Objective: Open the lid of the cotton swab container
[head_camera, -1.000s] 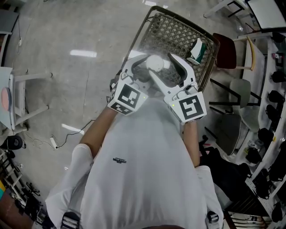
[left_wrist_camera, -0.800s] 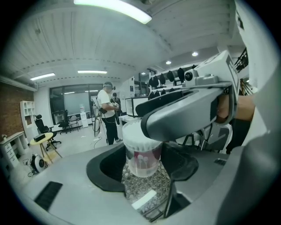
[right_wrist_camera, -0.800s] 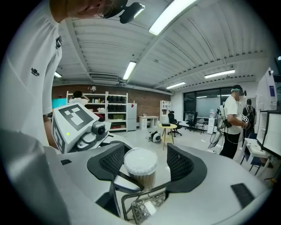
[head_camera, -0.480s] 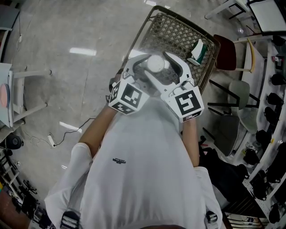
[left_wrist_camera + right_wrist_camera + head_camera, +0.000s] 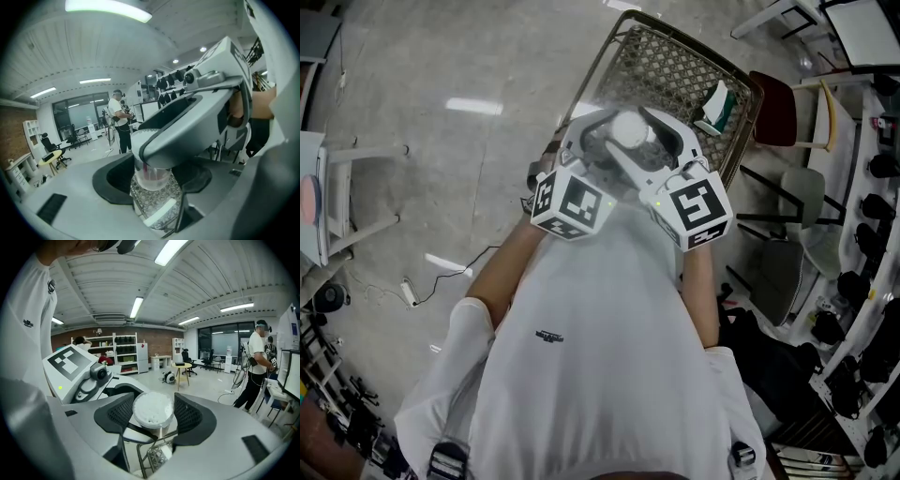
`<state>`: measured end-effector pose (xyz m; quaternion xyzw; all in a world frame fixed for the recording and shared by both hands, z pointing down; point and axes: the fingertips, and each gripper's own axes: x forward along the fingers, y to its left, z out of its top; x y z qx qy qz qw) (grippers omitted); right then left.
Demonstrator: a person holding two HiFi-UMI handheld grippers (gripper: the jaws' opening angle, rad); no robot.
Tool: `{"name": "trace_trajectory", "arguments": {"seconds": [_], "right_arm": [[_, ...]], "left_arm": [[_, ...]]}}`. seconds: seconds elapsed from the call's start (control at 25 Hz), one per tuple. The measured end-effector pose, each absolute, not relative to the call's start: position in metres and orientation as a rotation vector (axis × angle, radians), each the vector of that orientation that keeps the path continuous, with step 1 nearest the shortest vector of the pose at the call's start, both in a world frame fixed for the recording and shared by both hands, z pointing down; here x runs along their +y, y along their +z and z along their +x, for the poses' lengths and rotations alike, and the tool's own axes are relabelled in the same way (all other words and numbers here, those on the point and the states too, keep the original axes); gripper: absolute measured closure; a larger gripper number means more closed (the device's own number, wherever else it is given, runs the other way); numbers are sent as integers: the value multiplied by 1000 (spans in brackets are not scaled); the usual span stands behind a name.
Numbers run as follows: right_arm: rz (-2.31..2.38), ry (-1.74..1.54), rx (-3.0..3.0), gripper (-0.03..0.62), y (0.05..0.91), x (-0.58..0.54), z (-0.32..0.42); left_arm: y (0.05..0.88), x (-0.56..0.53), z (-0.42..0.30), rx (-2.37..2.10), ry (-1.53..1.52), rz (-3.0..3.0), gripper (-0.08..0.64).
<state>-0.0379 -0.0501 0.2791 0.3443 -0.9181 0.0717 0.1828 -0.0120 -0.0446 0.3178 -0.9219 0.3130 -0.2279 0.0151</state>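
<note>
Grey concrete floor (image 5: 441,187) spreads below. The jaws of the left gripper (image 5: 154,183) are clamped on the body of the clear cotton swab container (image 5: 151,176), and those of the right gripper (image 5: 153,417) pinch its top, where white swab tips show. Both are held up before the person (image 5: 600,328), above a wire mesh chair (image 5: 675,67).

Metal mesh panel (image 5: 675,70), red chair (image 5: 772,108)

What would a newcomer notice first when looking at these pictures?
The cotton swab container, full of white swabs, held in the air before the person's chest. The fingers of the left gripper and the right gripper both close around it, above a wire mesh frame on the floor.
</note>
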Motion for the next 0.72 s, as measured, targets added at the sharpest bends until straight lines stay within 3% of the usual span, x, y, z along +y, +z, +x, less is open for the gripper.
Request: {"name": "trace_trajectory", "arguments": {"seconds": [0.72], "right_arm": [[1000,422,-2701,336,266,-52,-32]], "left_arm": [[311,-45,-12,950,-577,-2925,337]]}}
